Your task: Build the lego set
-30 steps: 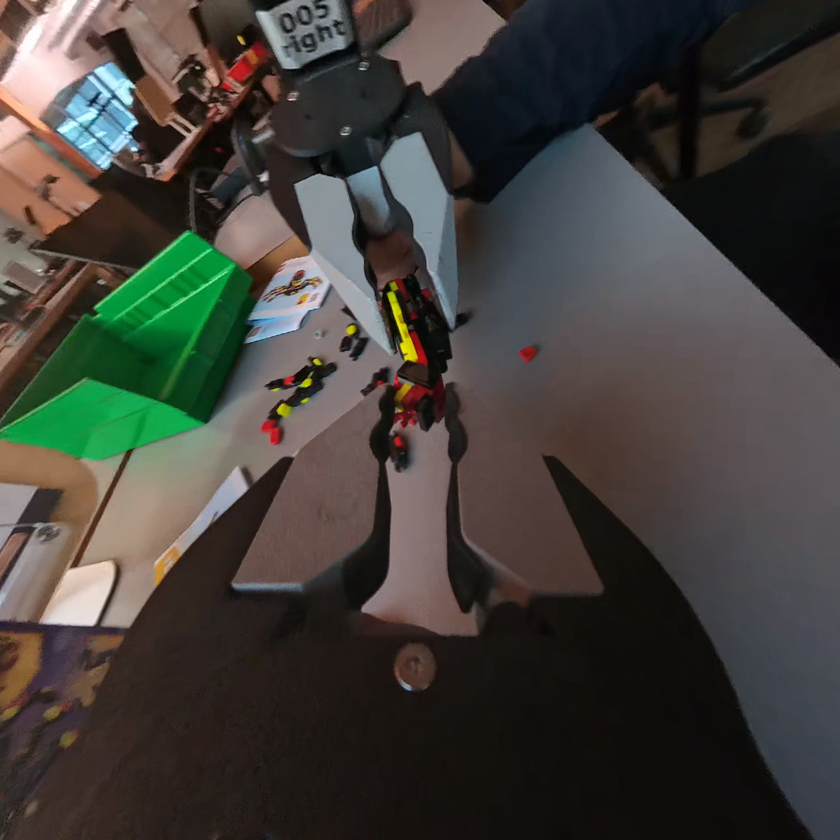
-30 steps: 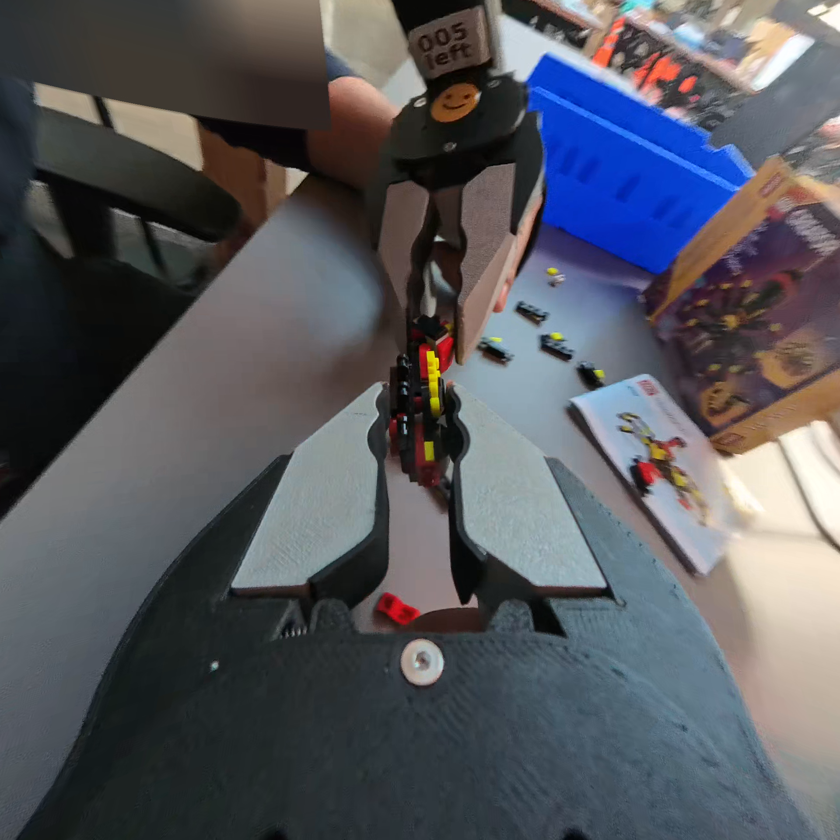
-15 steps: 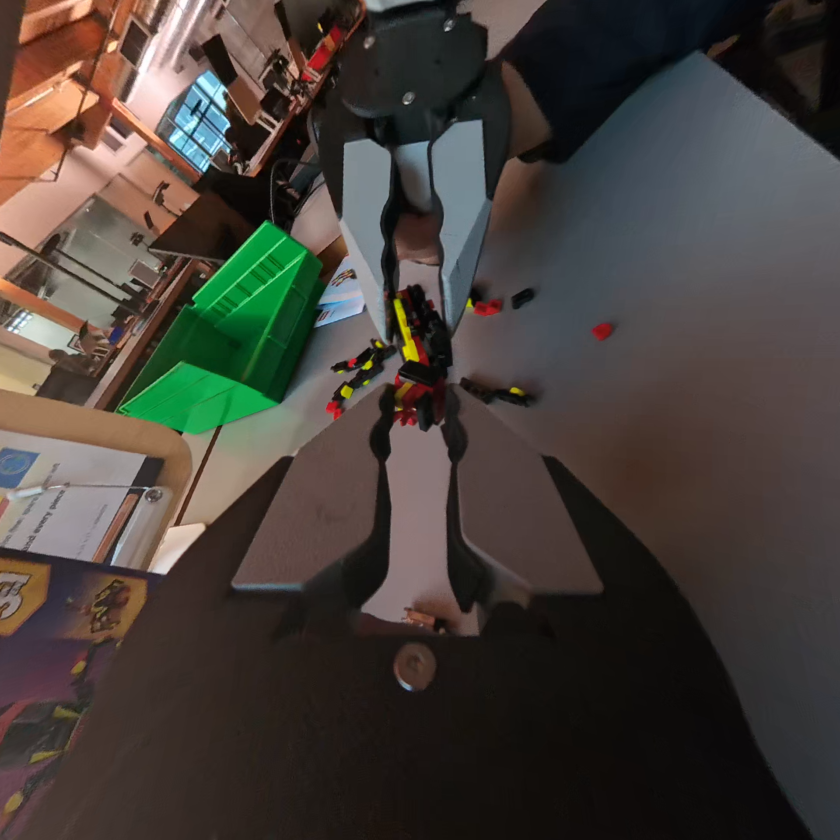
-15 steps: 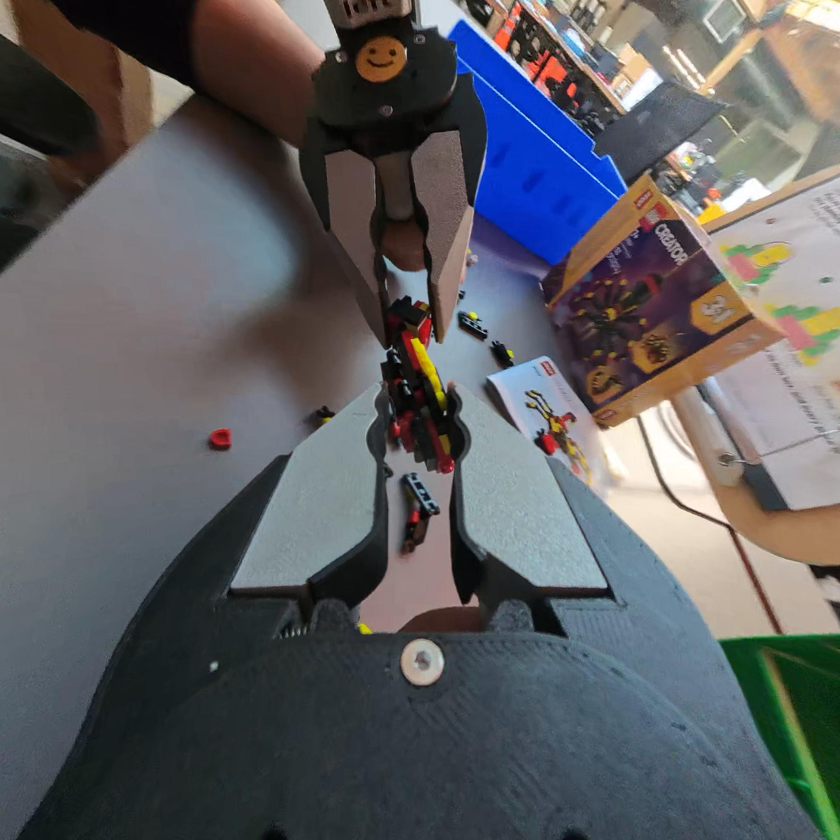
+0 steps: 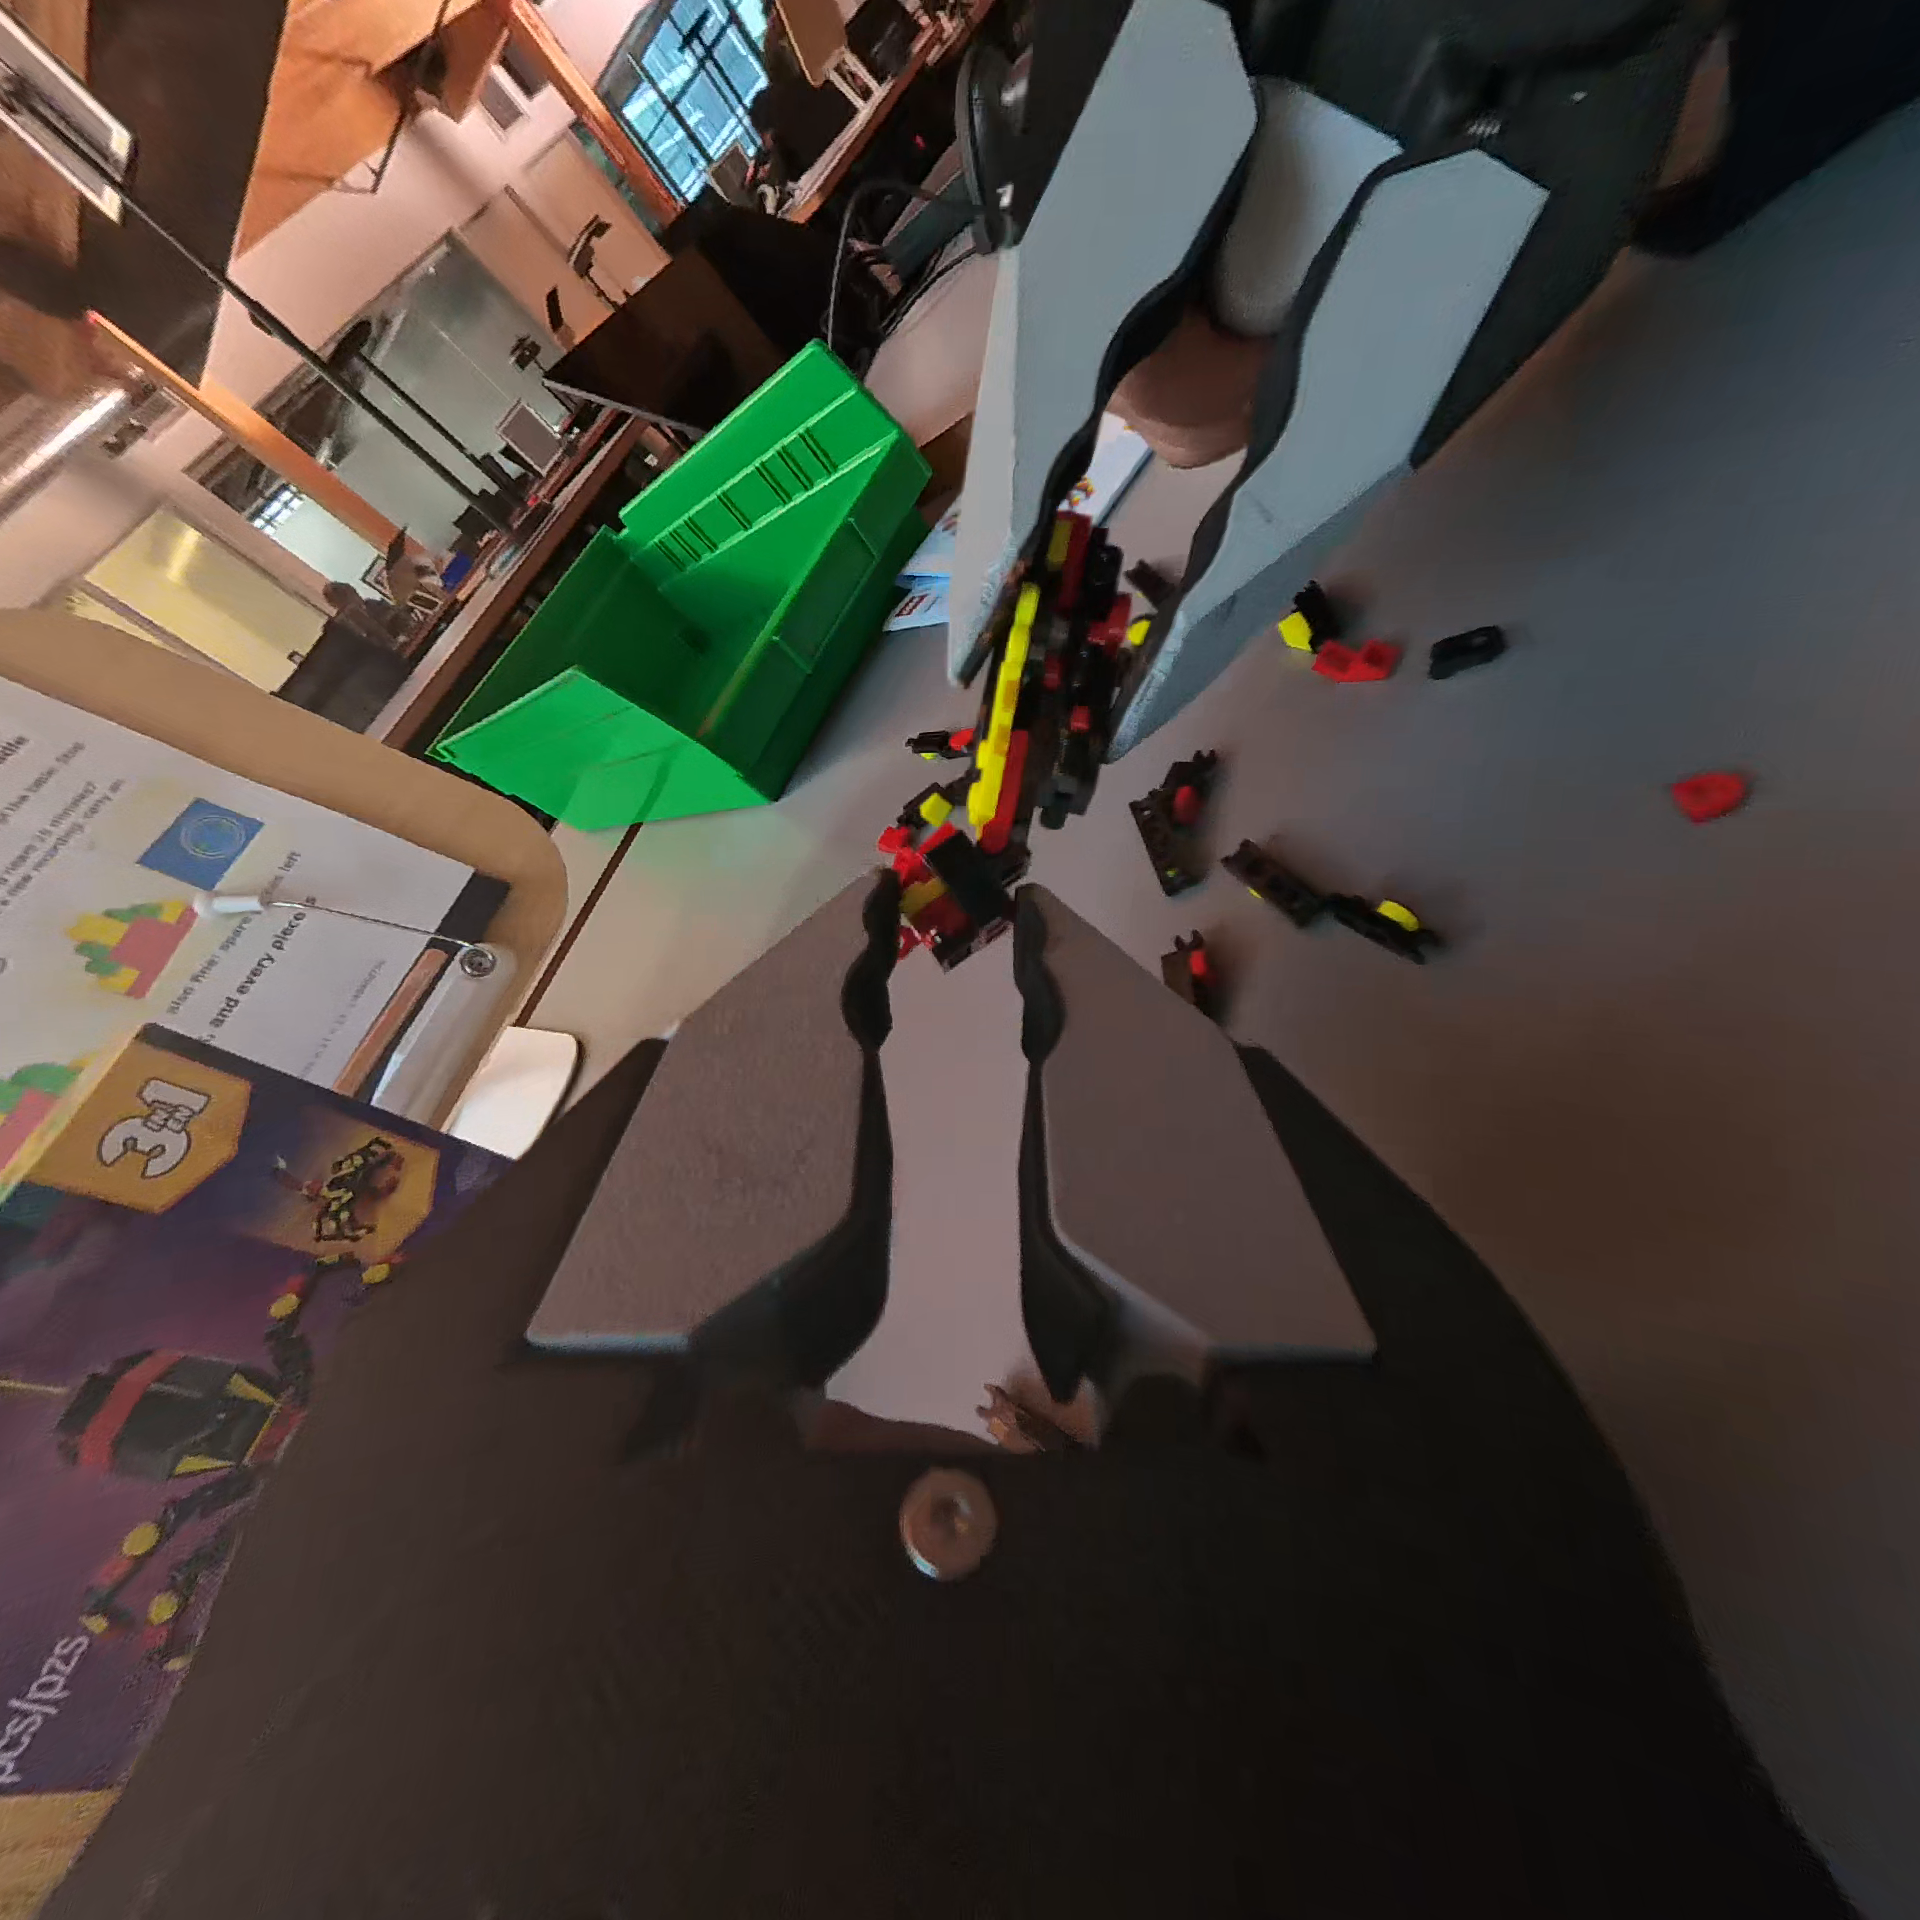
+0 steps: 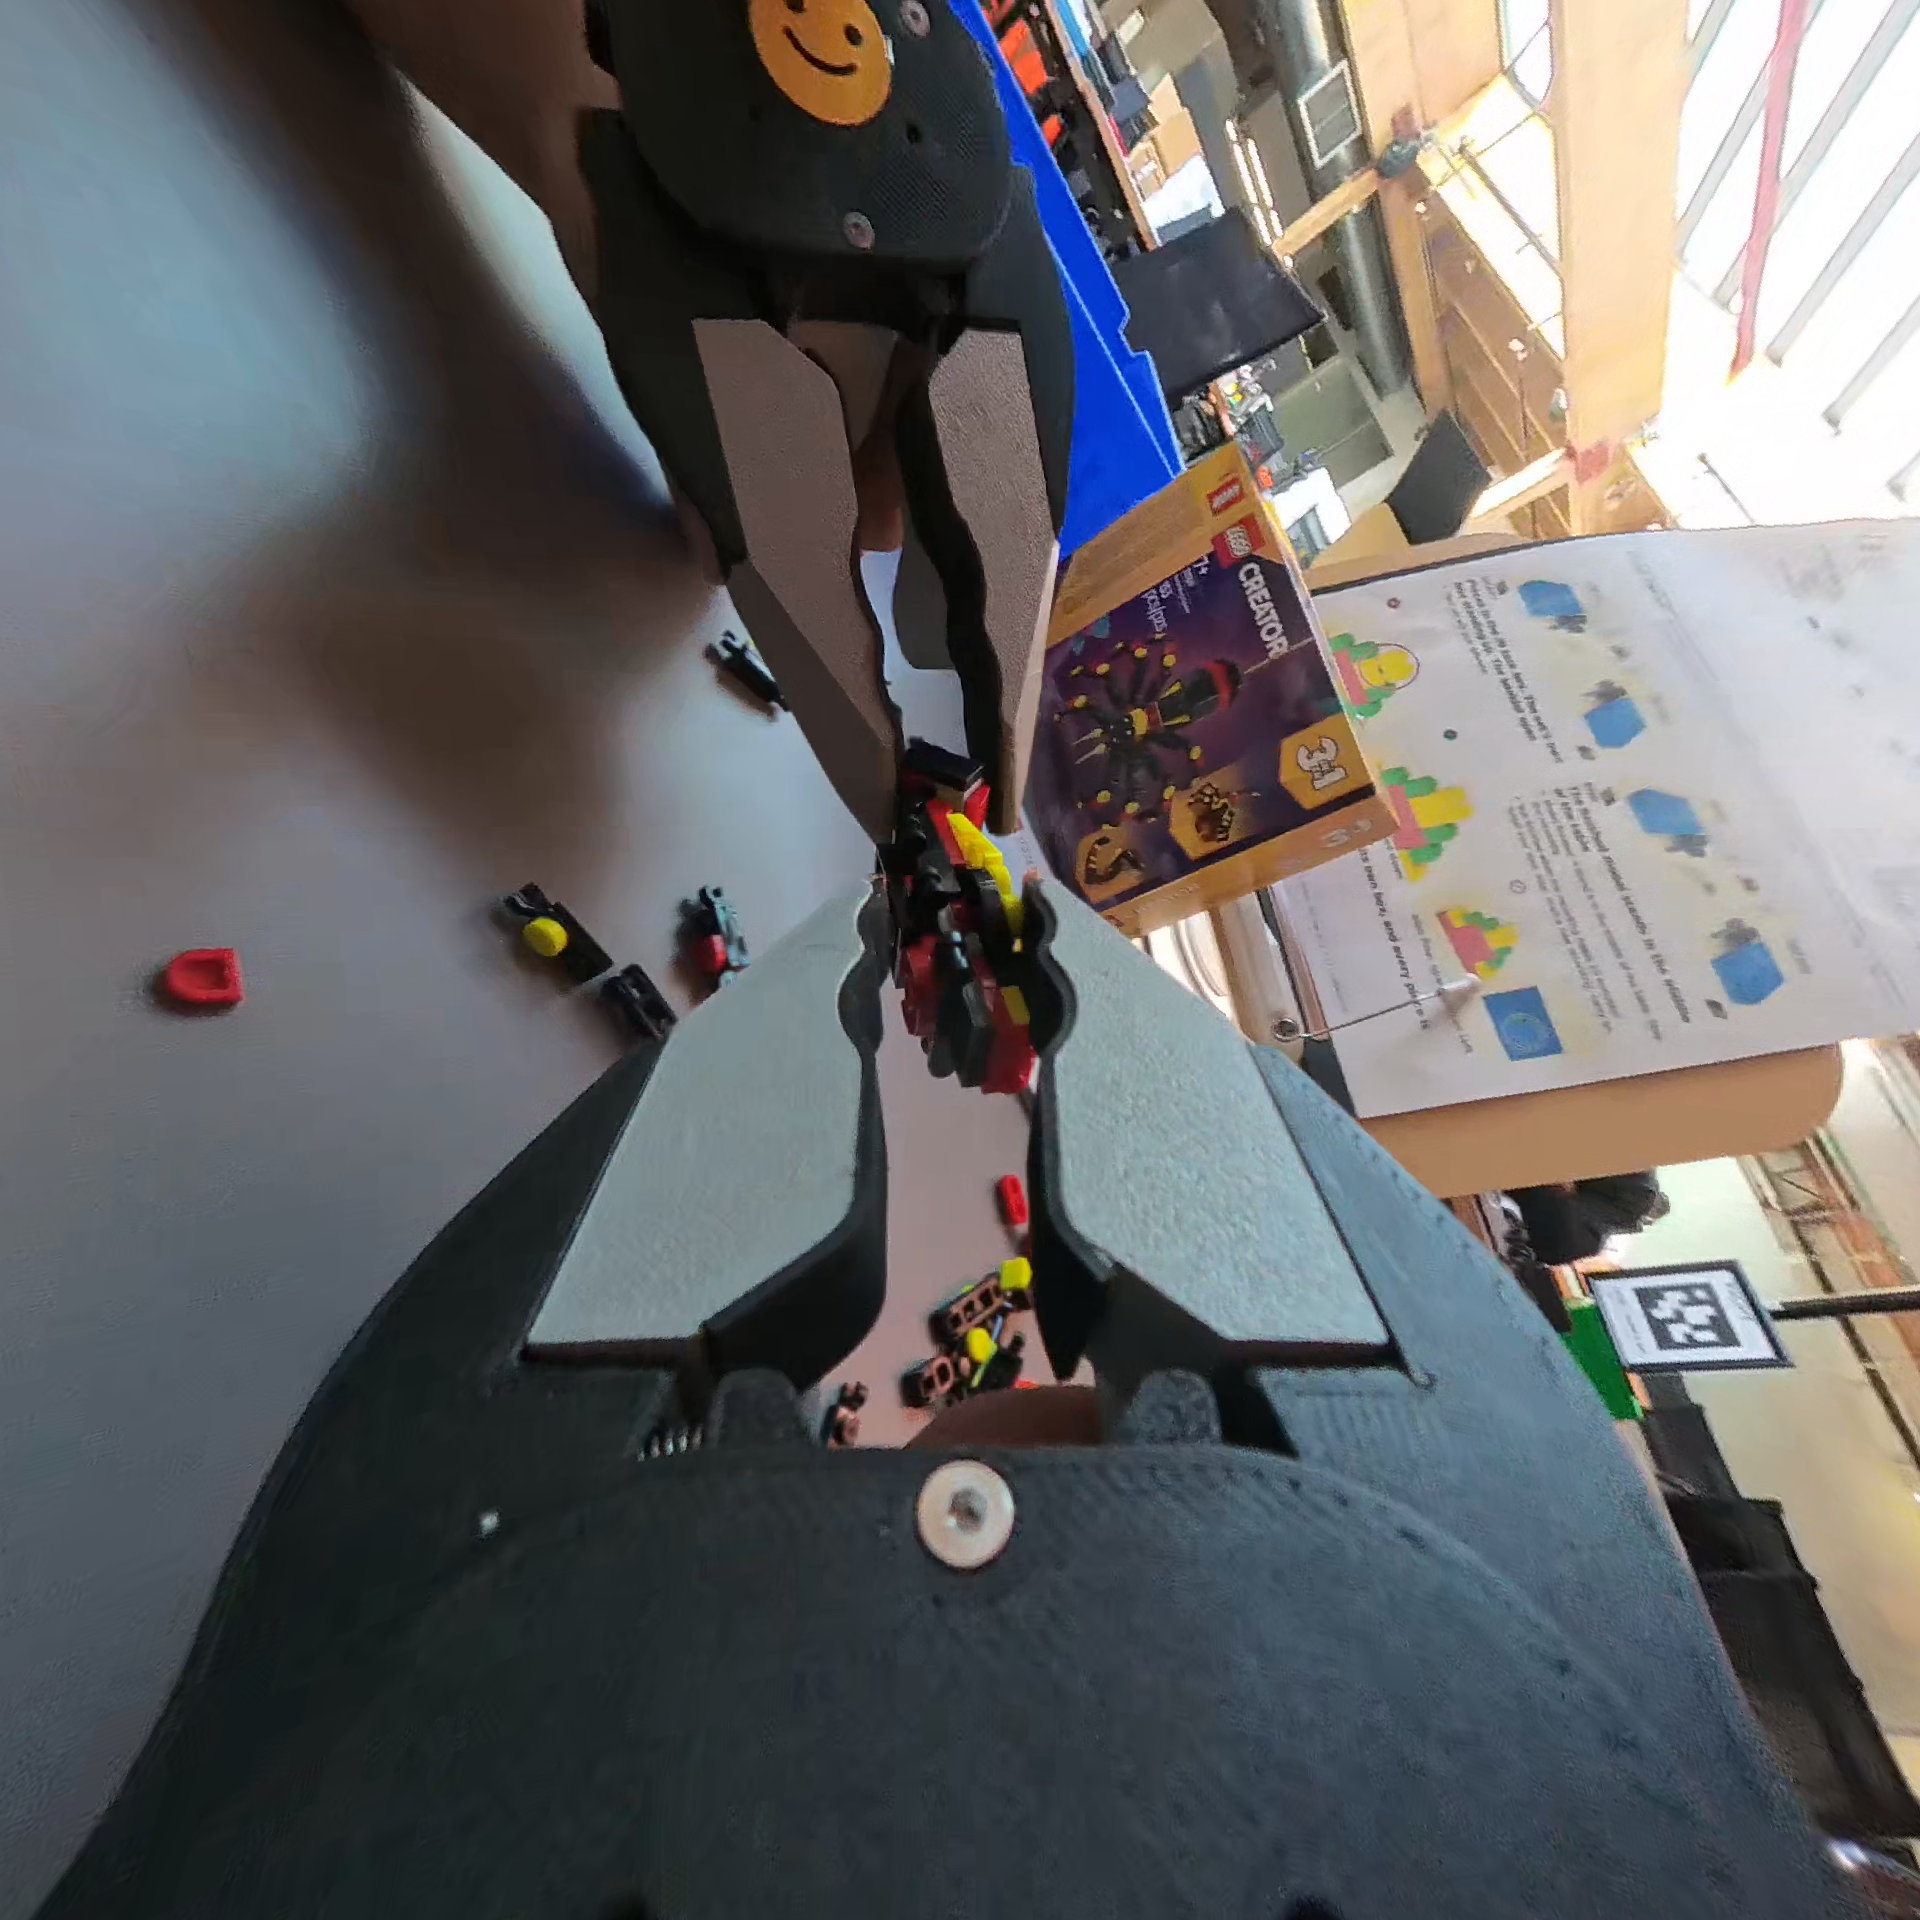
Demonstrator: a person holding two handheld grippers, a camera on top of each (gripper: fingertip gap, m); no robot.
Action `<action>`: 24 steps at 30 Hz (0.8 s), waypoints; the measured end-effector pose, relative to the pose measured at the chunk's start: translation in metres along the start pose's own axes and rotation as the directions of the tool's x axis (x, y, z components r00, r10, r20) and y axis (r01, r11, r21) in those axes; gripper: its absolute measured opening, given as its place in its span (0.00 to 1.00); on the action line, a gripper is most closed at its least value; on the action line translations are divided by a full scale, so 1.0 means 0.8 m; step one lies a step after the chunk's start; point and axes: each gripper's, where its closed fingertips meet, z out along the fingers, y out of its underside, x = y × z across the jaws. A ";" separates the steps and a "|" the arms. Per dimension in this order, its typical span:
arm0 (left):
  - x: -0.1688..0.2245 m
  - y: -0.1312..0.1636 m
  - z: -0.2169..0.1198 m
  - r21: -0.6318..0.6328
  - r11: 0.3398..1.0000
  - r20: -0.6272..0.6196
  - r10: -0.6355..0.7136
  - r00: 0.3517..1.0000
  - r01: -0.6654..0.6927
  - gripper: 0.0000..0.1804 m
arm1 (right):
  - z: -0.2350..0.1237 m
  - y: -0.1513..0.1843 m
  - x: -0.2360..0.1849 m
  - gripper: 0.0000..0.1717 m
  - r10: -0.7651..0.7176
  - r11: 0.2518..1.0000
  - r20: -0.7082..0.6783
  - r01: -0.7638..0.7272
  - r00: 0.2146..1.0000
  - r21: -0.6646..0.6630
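A red, black and yellow brick model (image 5: 1013, 748) hangs above the grey table (image 5: 1558, 1039), held at both ends. My left gripper (image 5: 951, 920) is shut on its near red and black end. My right gripper (image 5: 1049, 686) comes from the far side and grips the other end. In the right wrist view, my right gripper (image 6: 956, 925) is shut on the model (image 6: 961, 977), both pads against its sides. The left gripper (image 6: 940, 800) pinches the model's far tip just beyond.
Loose small bricks (image 5: 1320, 904) and a red piece (image 5: 1704, 795) lie on the table under the model. A green bin (image 5: 707, 623), a blue bin (image 6: 1101, 343), a purple set box (image 6: 1195, 748) and a board with a printed sheet (image 6: 1610, 810) stand around. Only a small space, under 4 cm, lies between the two pairs of fingers. Between my right fingertips and the red piece (image 5: 1704, 795) there is roughly 10 cm. Look for it in the right wrist view (image 6: 201, 984) too.
Both grippers moved and tilted together with the model held between them, and they stand closer to each other. More loose bricks on the table have come into view. Neither grasp opened.
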 end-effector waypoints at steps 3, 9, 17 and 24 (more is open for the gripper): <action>0.011 -0.002 -0.004 0.044 0.996 -0.050 0.077 0.996 -0.075 0.11 | -0.004 -0.003 -0.009 0.13 0.044 0.998 0.075 -0.047 0.996 0.043; 0.013 -0.012 -0.011 0.084 0.996 -0.083 0.005 0.997 0.002 0.11 | -0.008 -0.011 -0.006 0.12 0.087 0.992 0.083 -0.094 0.993 0.082; 0.014 -0.044 -0.036 0.139 0.863 -0.401 -0.399 0.824 0.486 0.24 | -0.011 -0.033 -0.005 0.12 -0.236 0.969 -0.080 0.240 0.969 0.056; 0.025 -0.043 -0.042 0.027 0.786 -0.529 -0.513 0.676 0.618 0.26 | -0.007 -0.044 -0.023 0.12 -0.355 0.931 -0.097 0.361 0.930 0.057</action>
